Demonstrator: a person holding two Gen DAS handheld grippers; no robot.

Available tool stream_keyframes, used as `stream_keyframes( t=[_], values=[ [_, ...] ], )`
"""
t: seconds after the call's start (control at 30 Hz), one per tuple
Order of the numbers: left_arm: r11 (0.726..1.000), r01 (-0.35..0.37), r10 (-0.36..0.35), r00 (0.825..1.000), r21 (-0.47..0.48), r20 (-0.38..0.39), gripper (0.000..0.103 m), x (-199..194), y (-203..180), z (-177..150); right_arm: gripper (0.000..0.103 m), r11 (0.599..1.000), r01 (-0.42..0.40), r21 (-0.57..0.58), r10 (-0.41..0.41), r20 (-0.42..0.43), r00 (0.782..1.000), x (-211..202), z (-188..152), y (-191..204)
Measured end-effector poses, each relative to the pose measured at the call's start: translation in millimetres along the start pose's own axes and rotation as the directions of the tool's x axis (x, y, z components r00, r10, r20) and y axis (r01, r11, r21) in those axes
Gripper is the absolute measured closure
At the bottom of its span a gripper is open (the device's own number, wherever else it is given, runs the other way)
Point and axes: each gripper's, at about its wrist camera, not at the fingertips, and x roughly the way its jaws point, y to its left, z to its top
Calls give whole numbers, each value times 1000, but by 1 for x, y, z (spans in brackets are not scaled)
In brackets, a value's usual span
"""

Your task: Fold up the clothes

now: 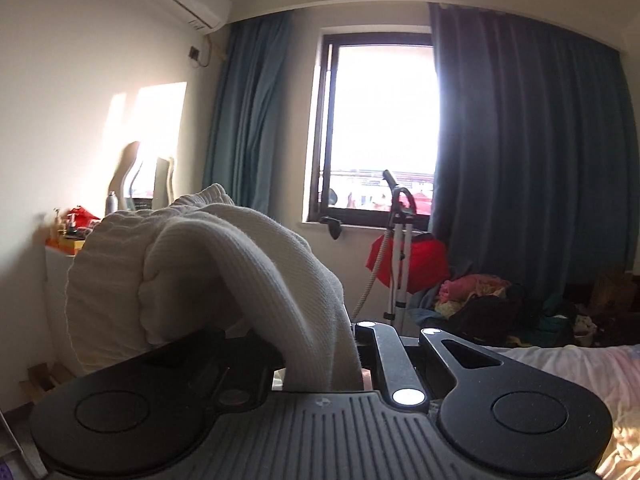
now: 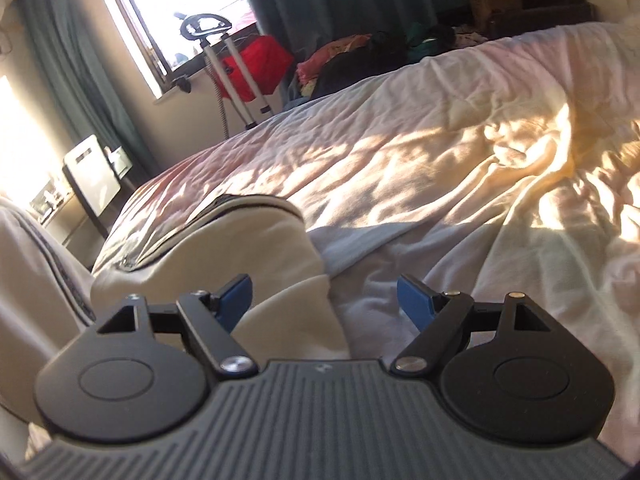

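My left gripper (image 1: 354, 346) is shut on a white ribbed garment (image 1: 208, 264), held up level toward the window. The cloth bunches over the left finger and hides it, then drops down between the jaws. In the right wrist view a cream garment with a dark zip (image 2: 224, 240) lies on the bed (image 2: 440, 140), and part of it climbs out of view at the left edge. My right gripper (image 2: 326, 300) hovers open just above it. One blue pad (image 2: 236, 300) is over a fold of the cloth and the other over the bare sheet.
A garment steamer (image 1: 398, 240) with red cloth (image 1: 420, 264) on it stands below the window (image 1: 380, 120). A heap of coloured clothes (image 1: 500, 300) lies past the bed's far side. A dresser with bottles and a mirror (image 1: 80, 232) lines the left wall.
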Motion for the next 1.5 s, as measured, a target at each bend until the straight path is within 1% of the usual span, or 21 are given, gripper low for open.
stream_keyframes(
  t=[0.13, 0.17, 0.23, 0.3, 0.37, 0.43, 0.53, 0.57, 0.6, 0.67, 0.73, 0.8, 0.83, 0.9, 1.0, 1.07, 1.1, 1.2, 1.3, 1.4, 1.5],
  values=[
    [993, 73, -72, 997, 89, -14, 91, 3, -68, -33, 22, 993, 5, 119, -2, -23, 1000, 6, 11, -25],
    [986, 99, -95, 995, 131, -36, 91, 6, -83, -51, 22, 990, 4, 139, 0, -30, 1000, 9, 13, -30],
    [966, 151, -136, 987, 212, -85, 91, 12, -114, -85, 22, 988, 1, 157, 5, -36, 999, 12, 15, -34],
    [934, 208, -174, 975, 289, -140, 89, 17, -144, -120, 22, 986, -7, 168, 14, -39, 999, 15, 15, -36],
    [878, 312, -218, 935, 362, -279, 85, 24, -171, -155, 22, 984, -21, 176, 28, -40, 999, 17, 17, -39],
    [828, 393, -235, 891, 400, -388, 78, 32, -185, -180, 22, 982, -36, 185, 45, -41, 998, 19, 18, -41],
    [778, 415, -241, 890, 471, -387, 65, 27, -189, -198, 20, 977, -79, 200, 89, -44, 995, 20, 20, -44],
    [766, 437, -261, 882, 472, -393, 57, 27, -185, -198, 20, 973, -100, 207, 111, -43, 993, 20, 21, -45],
    [758, 462, -278, 868, 461, -412, 51, 29, -177, -198, 20, 969, -124, 215, 135, -37, 990, 20, 22, -45],
    [749, 503, -299, 837, 432, -458, 46, 36, -168, -194, 20, 955, -178, 236, 187, -16, 982, 20, 23, -45],
    [742, 546, -323, 800, 389, -506, 38, 39, -149, -190, 20, 944, -231, 237, 235, 9, 972, 20, 25, -43],
    [726, 613, -374, 732, 312, -569, 26, 24, -128, -184, 20, 937, -277, 215, 277, 29, 960, 19, 25, -37],
    [725, 626, -389, 716, 287, -579, 25, 16, -120, -180, 20, 934, -294, 202, 293, 35, 955, 19, 25, -34],
    [732, 624, -394, 716, 275, -576, 22, -13, -98, -170, 20, 930, -326, 173, 324, 40, 945, 17, 25, -27],
    [742, 621, -390, 708, 255, -588, 21, -26, -72, -160, 20, 924, -366, 109, 363, 54, 930, 11, 22, -14],
    [757, 603, -383, 722, 253, -575, 21, -34, -54, -155, 20, 922, -384, 46, 381, 70, 922, 3, 19, -4],
    [772, 585, -378, 738, 249, -560, 20, -39, -43, -152, 20, 921, -389, 14, 387, 76, 919, 0, 17, 1],
    [824, 530, -352, 757, 201, -550, 19, -38, -18, -152, 20, 913, -399, -87, 406, 83, 910, -11, 8, 19],
    [868, 495, -364, 677, 29, -639, 19, -23, 7, -155, 20, 892, -416, -177, 432, 62, 900, -20, -3, 37],
    [875, 476, -415, 650, -84, -637, 20, -17, 25, -156, 20, 861, -443, -248, 458, 0, 889, -21, -17, 56],
    [869, 478, -443, 641, -126, -627, 19, -17, 35, -151, 20, 841, -420, -341, 441, -18, 897, -24, -31, 74]
  ],
)
